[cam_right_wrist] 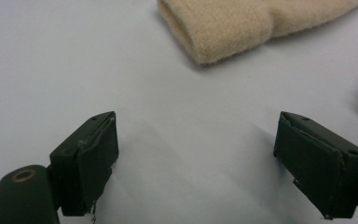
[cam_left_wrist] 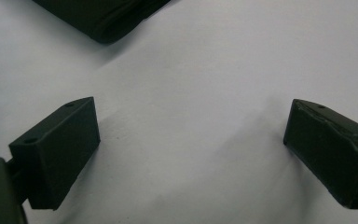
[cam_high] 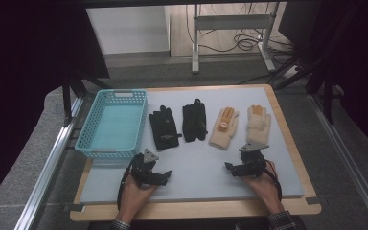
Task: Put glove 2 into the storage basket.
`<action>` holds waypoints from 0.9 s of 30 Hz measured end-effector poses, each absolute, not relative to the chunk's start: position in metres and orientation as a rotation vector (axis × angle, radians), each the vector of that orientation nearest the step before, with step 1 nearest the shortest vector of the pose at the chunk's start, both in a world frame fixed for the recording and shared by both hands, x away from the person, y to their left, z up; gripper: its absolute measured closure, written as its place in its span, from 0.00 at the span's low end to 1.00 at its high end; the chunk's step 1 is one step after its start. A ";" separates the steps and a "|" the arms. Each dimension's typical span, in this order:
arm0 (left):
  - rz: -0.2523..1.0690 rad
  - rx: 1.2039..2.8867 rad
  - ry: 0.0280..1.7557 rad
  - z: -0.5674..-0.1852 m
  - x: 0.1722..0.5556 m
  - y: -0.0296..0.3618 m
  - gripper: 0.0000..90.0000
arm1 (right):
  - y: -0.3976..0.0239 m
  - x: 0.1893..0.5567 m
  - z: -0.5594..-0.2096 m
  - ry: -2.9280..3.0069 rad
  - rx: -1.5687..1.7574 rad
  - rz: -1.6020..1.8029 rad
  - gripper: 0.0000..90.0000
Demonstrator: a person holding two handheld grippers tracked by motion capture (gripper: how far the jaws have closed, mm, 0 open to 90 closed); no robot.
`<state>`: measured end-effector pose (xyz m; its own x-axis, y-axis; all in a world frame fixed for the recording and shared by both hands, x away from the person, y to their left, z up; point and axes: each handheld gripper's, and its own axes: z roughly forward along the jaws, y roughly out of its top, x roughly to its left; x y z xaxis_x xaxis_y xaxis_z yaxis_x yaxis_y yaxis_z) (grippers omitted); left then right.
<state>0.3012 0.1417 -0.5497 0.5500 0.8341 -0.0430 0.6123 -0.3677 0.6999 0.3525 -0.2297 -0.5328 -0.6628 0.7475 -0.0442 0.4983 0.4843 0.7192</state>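
Both grippers rest on the pale grey mat, jaws spread wide and empty. Ahead of the left gripper (cam_high: 165,175) lies a smooth black glove (cam_high: 164,127); ahead of the right gripper (cam_high: 230,167), a fuzzy cream knit glove (cam_high: 224,128), its ribbed cuff (cam_right_wrist: 223,28) just beyond the fingers (cam_right_wrist: 91,158). No writing is legible.

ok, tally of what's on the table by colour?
Black gloves: 2
Beige gloves: 2
Turquoise basket: 1
Total: 5
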 end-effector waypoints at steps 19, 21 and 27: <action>0.421 2.110 1.160 -0.550 0.301 0.142 0.04 | -0.213 0.372 -0.500 2.415 1.036 1.069 0.29; 0.421 2.110 1.160 -0.550 0.301 0.142 0.04 | -0.208 0.378 -0.494 2.417 1.033 1.088 0.31; 0.420 2.110 1.160 -0.550 0.301 0.142 0.04 | -0.192 0.405 -0.488 2.430 1.034 1.104 0.36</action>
